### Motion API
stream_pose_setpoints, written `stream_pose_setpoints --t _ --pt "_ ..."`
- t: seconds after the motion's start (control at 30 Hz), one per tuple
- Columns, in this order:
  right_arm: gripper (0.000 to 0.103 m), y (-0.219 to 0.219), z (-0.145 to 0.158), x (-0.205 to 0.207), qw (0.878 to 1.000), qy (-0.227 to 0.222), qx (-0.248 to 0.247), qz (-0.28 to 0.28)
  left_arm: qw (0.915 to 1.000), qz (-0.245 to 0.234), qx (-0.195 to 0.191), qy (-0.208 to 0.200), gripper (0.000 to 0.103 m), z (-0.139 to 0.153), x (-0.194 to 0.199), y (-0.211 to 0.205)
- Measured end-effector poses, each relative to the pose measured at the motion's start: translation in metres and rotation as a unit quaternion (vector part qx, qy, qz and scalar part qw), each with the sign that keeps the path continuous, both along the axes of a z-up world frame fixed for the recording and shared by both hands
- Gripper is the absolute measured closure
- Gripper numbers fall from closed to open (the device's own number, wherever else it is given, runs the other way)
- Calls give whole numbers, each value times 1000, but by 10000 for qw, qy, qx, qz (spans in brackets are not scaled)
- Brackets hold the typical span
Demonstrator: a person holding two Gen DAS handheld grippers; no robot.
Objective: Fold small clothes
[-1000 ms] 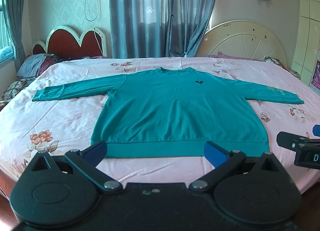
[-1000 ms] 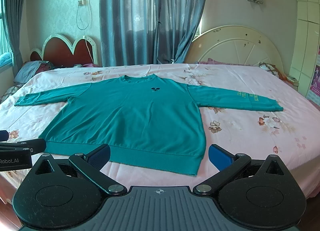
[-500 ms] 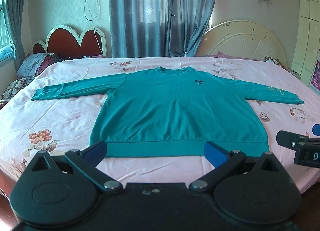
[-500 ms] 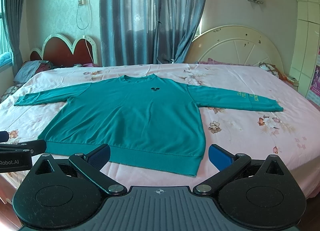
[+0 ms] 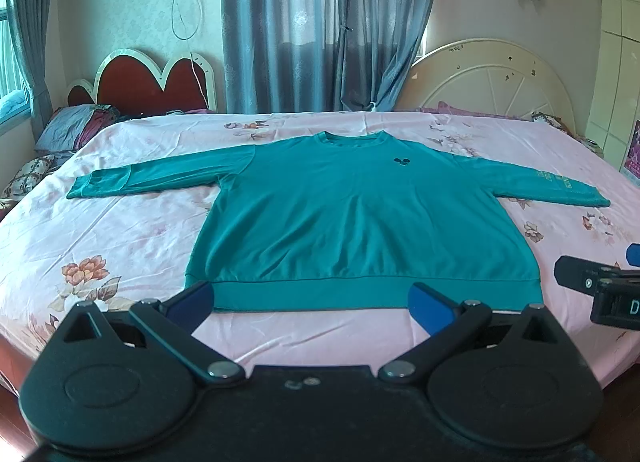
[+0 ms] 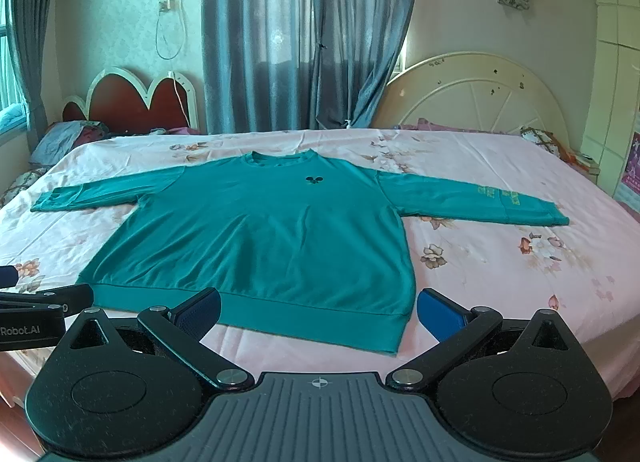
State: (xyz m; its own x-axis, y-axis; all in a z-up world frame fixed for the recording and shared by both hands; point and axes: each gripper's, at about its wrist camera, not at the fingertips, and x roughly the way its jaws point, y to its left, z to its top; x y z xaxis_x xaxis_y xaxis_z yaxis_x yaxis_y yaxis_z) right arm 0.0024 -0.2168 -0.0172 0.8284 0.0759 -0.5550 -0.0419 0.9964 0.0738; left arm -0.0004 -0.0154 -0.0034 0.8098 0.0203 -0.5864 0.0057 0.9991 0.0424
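Both wrist cams low at bed foot; share sweatshirt.

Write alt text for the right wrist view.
A teal long-sleeved sweatshirt lies flat, sleeves spread, on a pink floral bedsheet. The open right gripper hovers near its hem, holding nothing; the left gripper shows at the left edge.
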Motion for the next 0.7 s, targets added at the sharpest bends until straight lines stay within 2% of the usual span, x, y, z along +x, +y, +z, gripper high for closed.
stream_pose_setpoints --t 0.43,0.7 --pt "0 4 0 2 10000 -9 3 21 10000 36 5 -4 0 1 0 4" --pt "0 7 0 19 10000 -31 46 -82 9999 -14 109 39 0 4 13 10"
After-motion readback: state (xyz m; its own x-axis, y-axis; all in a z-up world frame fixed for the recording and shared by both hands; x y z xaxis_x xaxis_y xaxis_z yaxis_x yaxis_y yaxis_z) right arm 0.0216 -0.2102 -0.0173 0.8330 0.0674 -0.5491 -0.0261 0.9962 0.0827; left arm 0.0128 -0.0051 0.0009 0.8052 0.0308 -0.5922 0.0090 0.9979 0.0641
